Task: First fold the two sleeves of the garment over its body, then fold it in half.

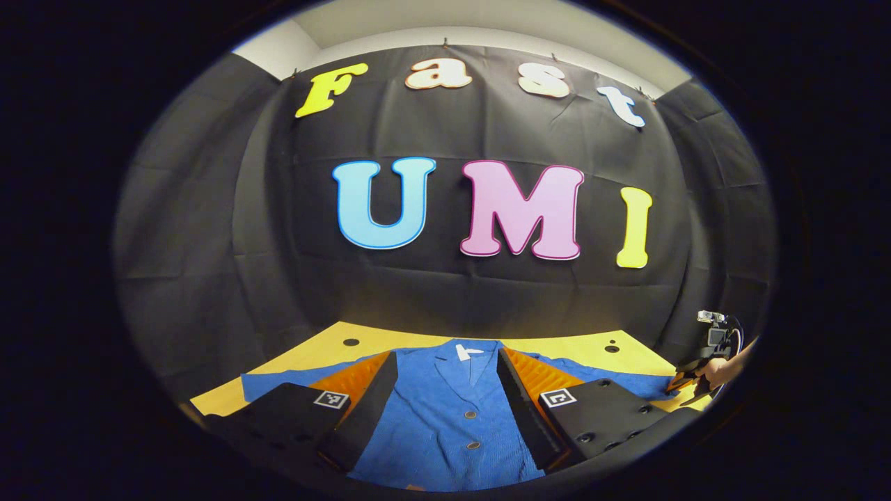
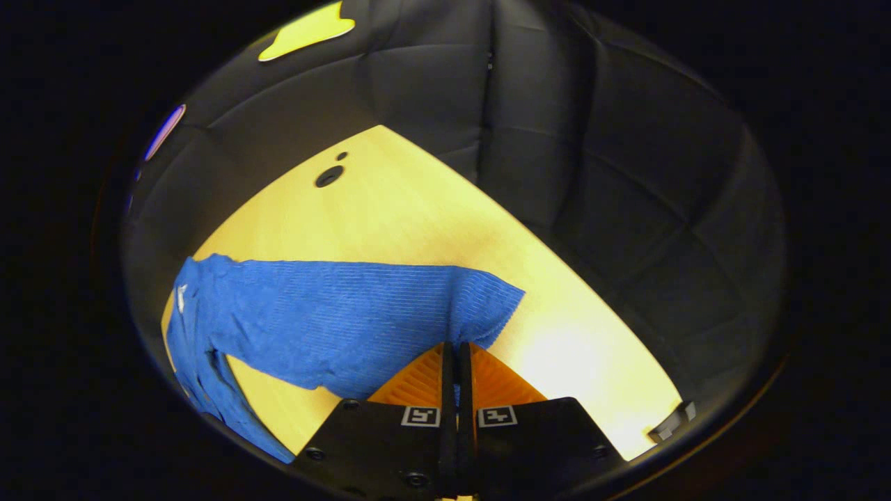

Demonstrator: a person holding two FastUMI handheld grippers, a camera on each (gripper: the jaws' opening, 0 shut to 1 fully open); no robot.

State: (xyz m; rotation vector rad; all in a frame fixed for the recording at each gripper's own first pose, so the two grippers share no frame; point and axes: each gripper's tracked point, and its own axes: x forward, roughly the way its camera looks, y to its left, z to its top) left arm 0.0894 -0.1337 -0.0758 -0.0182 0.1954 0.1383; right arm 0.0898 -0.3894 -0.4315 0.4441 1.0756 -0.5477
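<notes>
Barely started: the blue jacket (image 1: pixel 445 417) lies flat on the counter (image 2: pixel 418 209), both sleeves out. Right tongs (image 2: pixel 456 362) look pinched on the right sleeve (image 2: pixel 334 313), probably its cuff edge. Left tongs (image 1: pixel 445 396) hover apart over the front.

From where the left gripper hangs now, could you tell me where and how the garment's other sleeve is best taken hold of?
I'd pinch the left sleeve at its cuff end, coming from above and from the outer side. It lies flat, stretched out from the garment across the table, so the open left gripper could likely close on the free edge there, as the right gripper has done.
</notes>
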